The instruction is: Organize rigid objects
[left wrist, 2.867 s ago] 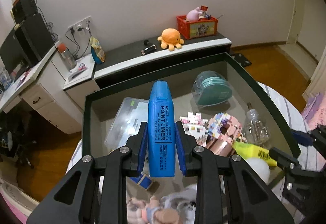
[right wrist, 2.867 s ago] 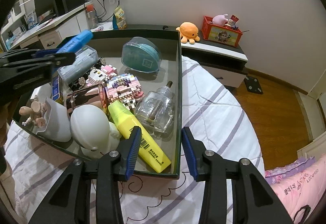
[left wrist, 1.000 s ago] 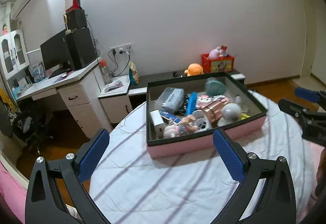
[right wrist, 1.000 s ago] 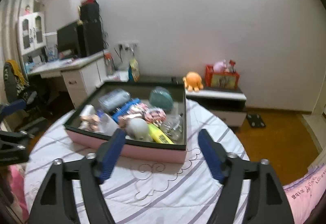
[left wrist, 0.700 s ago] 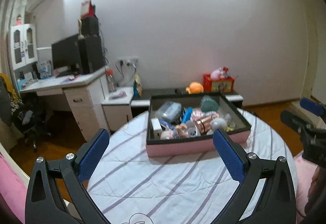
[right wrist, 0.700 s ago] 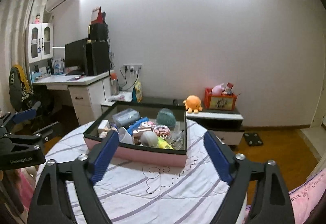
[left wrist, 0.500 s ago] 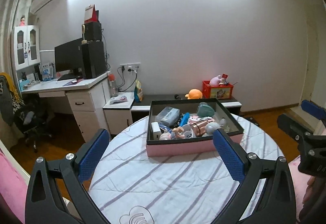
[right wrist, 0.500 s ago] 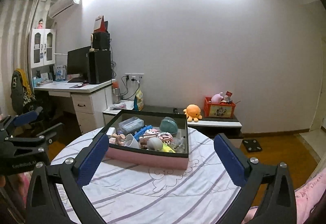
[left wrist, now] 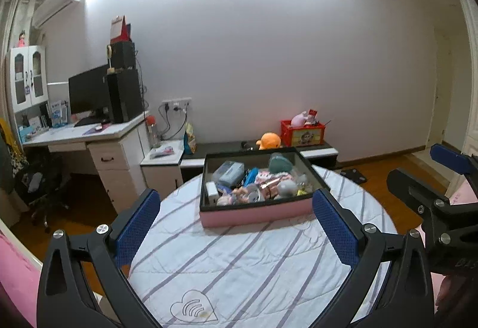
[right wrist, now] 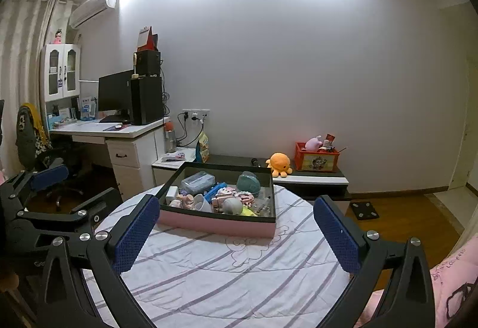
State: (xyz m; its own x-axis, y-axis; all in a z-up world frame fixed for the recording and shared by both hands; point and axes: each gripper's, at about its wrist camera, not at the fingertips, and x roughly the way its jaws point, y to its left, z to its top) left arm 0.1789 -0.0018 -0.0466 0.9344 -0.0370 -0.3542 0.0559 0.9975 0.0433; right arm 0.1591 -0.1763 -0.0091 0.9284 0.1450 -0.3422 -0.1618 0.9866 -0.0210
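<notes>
Bed [left wrist: 239, 268] wider now; box [left wrist: 257, 210] farther; both grippers empty.

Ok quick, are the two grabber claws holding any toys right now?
Left gripper: open wide, holding nothing.
Right gripper: its jaws have just been opening; now open wide, holding nothing.

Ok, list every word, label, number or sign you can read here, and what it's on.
No text reads clearly.
pink quilt: stitched capitals, too blurred to read.
red crate: picture label, too small.
Things in the pink box: any print too small.
tablecloth: heart emblem with arcs, no words.
</notes>
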